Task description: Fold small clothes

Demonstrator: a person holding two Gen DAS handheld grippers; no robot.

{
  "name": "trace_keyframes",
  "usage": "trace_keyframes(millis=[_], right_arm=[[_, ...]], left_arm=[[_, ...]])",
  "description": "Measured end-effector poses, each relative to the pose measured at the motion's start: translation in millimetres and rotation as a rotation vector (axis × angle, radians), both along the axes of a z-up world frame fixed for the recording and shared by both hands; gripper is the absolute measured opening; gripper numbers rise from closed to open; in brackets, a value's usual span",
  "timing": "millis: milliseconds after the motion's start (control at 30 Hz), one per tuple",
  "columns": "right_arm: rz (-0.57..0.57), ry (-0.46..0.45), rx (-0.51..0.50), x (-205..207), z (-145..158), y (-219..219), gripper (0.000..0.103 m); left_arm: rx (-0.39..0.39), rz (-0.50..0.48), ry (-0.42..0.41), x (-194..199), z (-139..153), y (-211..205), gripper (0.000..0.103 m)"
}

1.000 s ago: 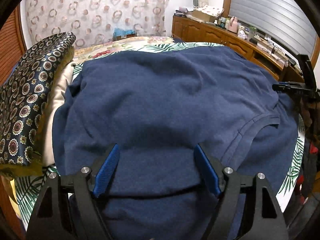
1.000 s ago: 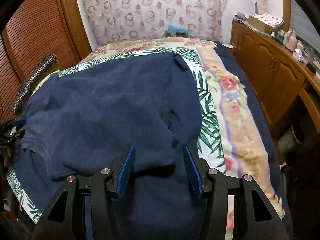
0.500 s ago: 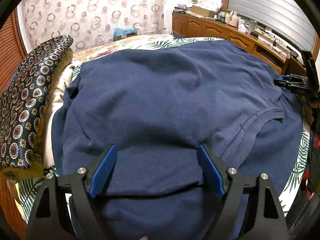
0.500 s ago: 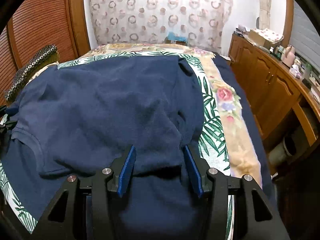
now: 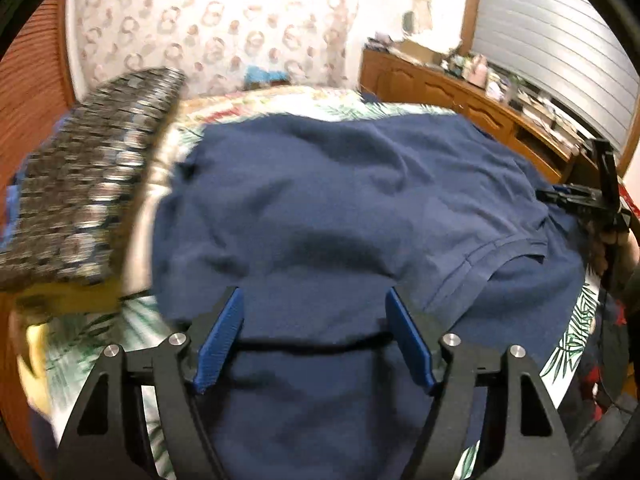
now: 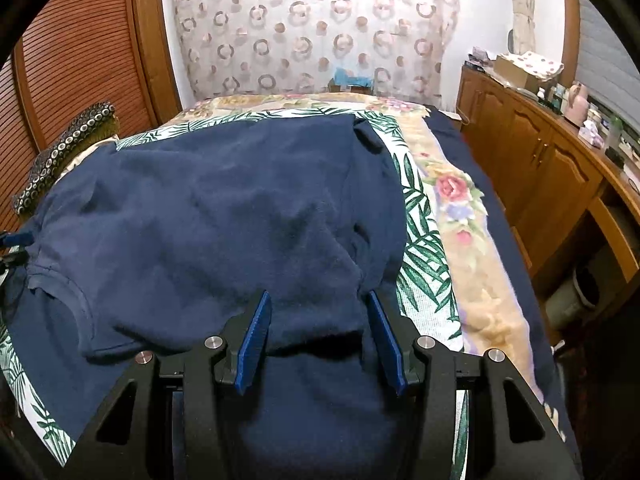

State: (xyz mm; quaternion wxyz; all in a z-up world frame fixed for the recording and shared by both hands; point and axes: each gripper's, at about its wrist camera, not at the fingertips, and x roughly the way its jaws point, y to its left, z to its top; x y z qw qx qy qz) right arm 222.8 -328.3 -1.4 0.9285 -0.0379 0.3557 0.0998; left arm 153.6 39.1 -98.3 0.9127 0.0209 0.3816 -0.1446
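Bed (image 6: 472, 264) w/ leaf-print cover fills both views; navy shirt (image 6: 224, 216) lies spread over it, centre frame, collar toward lower left of right view. Step, I'd judge: gripping the near hem for a first fold. Left claw (image 5: 314, 336) at bottom centre is closing, cloth between its jaws, pads not visibly pressing yet. Right claw (image 6: 318, 336) stands half open astride a cloth ridge; can't tell if it's pinched. Next: both need firm bites, then lift together.
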Motion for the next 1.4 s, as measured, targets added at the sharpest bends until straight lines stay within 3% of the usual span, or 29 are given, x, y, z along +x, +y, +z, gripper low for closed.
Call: trace_keyframes(millis=[100, 233, 433, 500, 567, 667, 1000, 1167, 1300, 1400], right_arm=[[0.000, 0.000, -0.006, 0.5, 0.0, 0.0, 0.053], [0.000, 0.000, -0.007, 0.7, 0.3, 0.1, 0.053], [0.001, 0.000, -0.007, 0.7, 0.2, 0.0, 0.053], [0.001, 0.000, -0.008, 0.7, 0.0, 0.2, 0.053], [0.002, 0.000, -0.007, 0.8, 0.1, -0.1, 0.053], [0.002, 0.000, -0.007, 0.7, 0.2, -0.5, 0.053], [0.001, -0.039, 0.009, -6.7, 4.1, -2.0, 0.053], [0.029, -0.042, -0.018, -12.9, 1.6, 7.6, 0.048], [0.026, -0.041, -0.017, -14.4, -0.4, 7.5, 0.033], [0.029, -0.025, -0.012, -10.9, -0.8, 5.5, 0.023]], left_arm=[[0.017, 0.056, -0.025, -7.2, 4.4, 16.8, 0.066], [0.013, 0.115, 0.006, -0.3, -1.8, 35.7, 0.055], [-0.010, 0.161, 0.020, 5.4, -11.8, 51.1, 0.055], [-0.013, 0.153, 0.018, 6.2, -11.9, 48.1, 0.047], [-0.006, 0.148, 0.010, 5.9, -12.0, 44.9, 0.030], [0.013, 0.130, -0.008, 7.4, -10.3, 40.4, 0.017], [0.017, 0.102, -0.075, 6.1, 4.4, 32.6, 0.015], [0.081, 0.100, -0.005, 17.2, -5.9, 25.2, 0.015], [0.094, 0.133, 0.035, 27.1, -13.8, 30.3, 0.016], [0.048, 0.136, 0.046, 29.2, -15.0, 36.8, 0.016]])
